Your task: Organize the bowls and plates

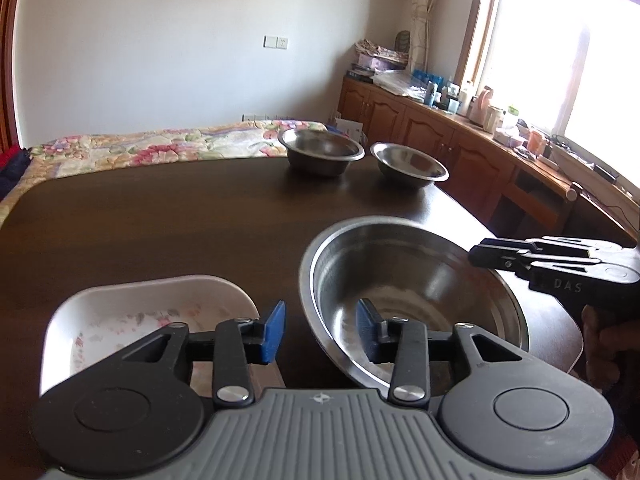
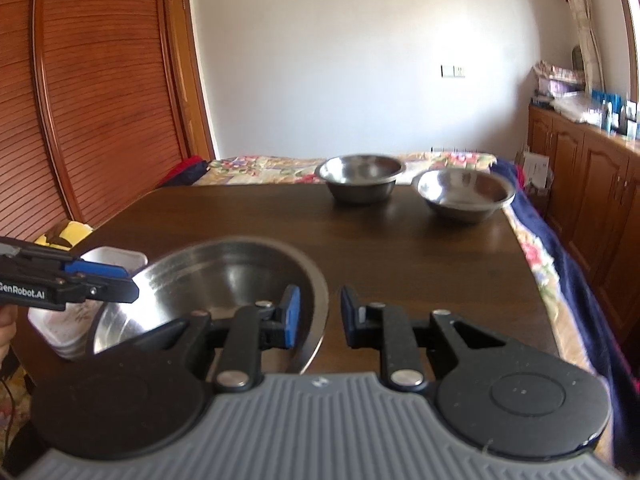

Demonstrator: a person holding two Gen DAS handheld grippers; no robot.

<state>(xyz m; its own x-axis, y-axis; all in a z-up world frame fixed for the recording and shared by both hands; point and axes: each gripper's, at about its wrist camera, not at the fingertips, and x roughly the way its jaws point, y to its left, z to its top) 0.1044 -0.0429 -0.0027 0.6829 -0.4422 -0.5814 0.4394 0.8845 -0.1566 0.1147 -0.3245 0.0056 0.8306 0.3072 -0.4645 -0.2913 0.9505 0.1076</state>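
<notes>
Big bowl point(image 1: 416, 300) sits between both tools, left tool point(image 1: 320, 330) and right tool point(image 2: 316, 316) released; two bowls point(image 1: 322, 152) ahead unstacked.

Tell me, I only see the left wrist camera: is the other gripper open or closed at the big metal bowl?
Observer: Open. The right wrist view shows the right gripper with its jaws apart across the rim of the large steel bowl, one finger inside and one outside.
Operator: What's far off to the left?
Observer: A tall brown slatted wooden door. Your view barely shows it.
Operator: Anything hiding past the white dish?
Observer: Yes, something yellow lies just beyond the white dish. I cannot tell what it is.
</notes>
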